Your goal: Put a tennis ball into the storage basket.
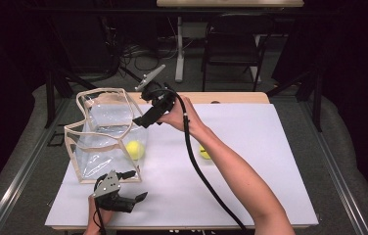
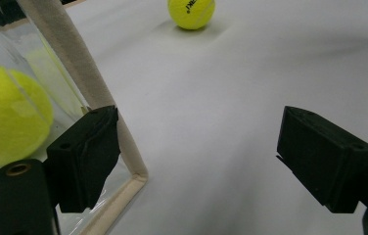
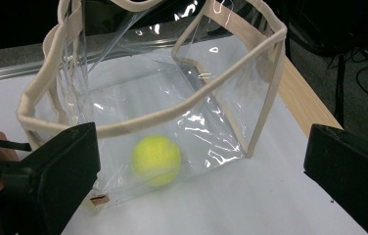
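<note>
Spreading wide with nothing between them, the fingers of the right gripper point(image 1: 140, 121) hang above the rim of a clear plastic bag point(image 1: 104, 134) trimmed in beige tape, with the person's right hand point(image 1: 176, 115) wrapped around the tool's body and a black cable point(image 1: 199, 171) trailing back along the forearm toward the near edge of the bench point(image 1: 250, 161). Seen from the right gripper view, both black fingers point(image 3: 57, 166) frame the bag's open mouth from above, and one yellow tennis ball point(image 3: 156, 160) lies on the bag's floor, inside its transparent walls.

The left gripper point(image 1: 135, 186) sits low near the bench's near left corner, its fingers also spread apart and pinching nothing. In the left gripper view, one finger point(image 2: 86, 156) stands just beside the bag's taped bottom corner point(image 2: 135, 176); whether it touches the tape cannot be told. The other finger is well clear over bare white surface.

A second tennis ball point(image 1: 204, 152) rests on the bench outside the bag, toward the middle of the surface and partly hidden behind the right forearm in the high view; the left gripper view shows it point(image 2: 191, 12) lying well beyond the fingers. The bag stands on the left half of the bench, its walls sagging and creased.
</note>
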